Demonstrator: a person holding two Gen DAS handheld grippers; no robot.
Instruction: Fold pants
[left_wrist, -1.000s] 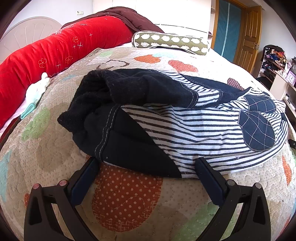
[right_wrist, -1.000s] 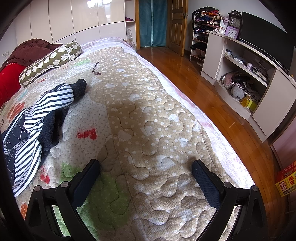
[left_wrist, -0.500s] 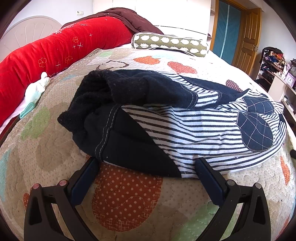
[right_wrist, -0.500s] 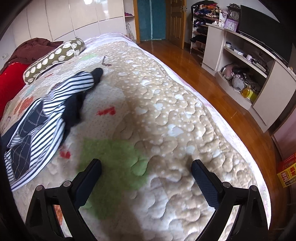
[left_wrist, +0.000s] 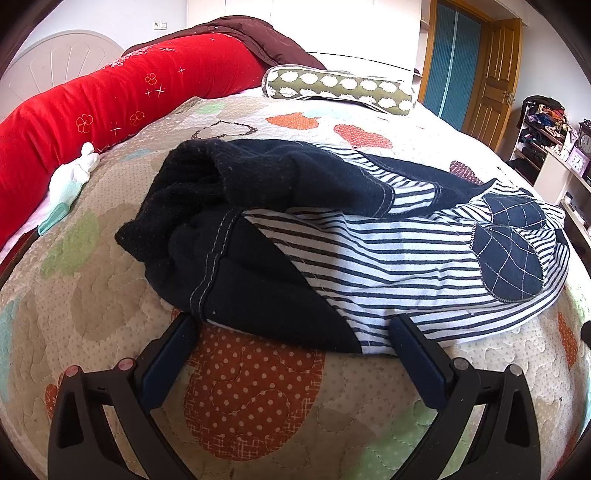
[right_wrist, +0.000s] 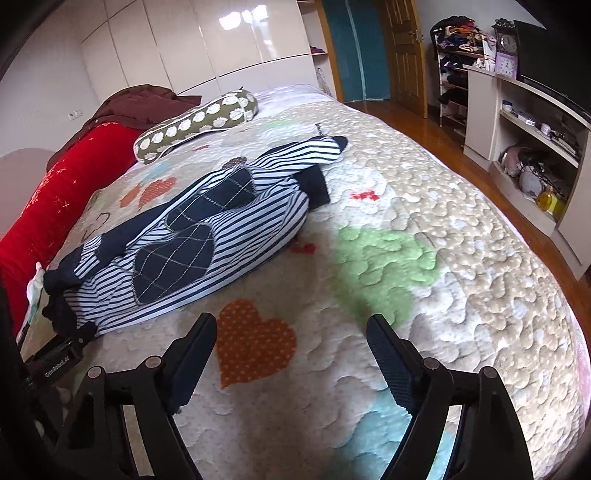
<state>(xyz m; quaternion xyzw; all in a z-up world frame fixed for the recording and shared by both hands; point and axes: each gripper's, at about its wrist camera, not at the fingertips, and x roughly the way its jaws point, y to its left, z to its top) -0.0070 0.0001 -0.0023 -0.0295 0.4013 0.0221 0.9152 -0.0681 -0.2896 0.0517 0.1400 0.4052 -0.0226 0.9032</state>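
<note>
Soft cloth pants (left_wrist: 369, 251), quilted bedspread (left_wrist: 258, 387)

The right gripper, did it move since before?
Yes. The right gripper swung toward the striped pants: it now sits over the orange heart, and its jaws are closing on nothing.

Just ahead of your left hand-held gripper (left_wrist: 291, 332), black with dark blue pads, the pants (left_wrist: 369, 258) show navy-and-white stripes, solid navy panels with pale stitching, and navy leaf patches quilted in a light grid. Under its fingers the beige quilt (left_wrist: 92, 314) carries a white-dotted orange heart (left_wrist: 251, 391). Beyond, a red bolster (left_wrist: 110, 103) with small flower and star marks, and an olive pillow (left_wrist: 340, 86) with white blobs. Between your right hand-held gripper (right_wrist: 291, 332) pads, another dotted orange heart (right_wrist: 255, 339); past it, a green patch (right_wrist: 380, 266).
</note>
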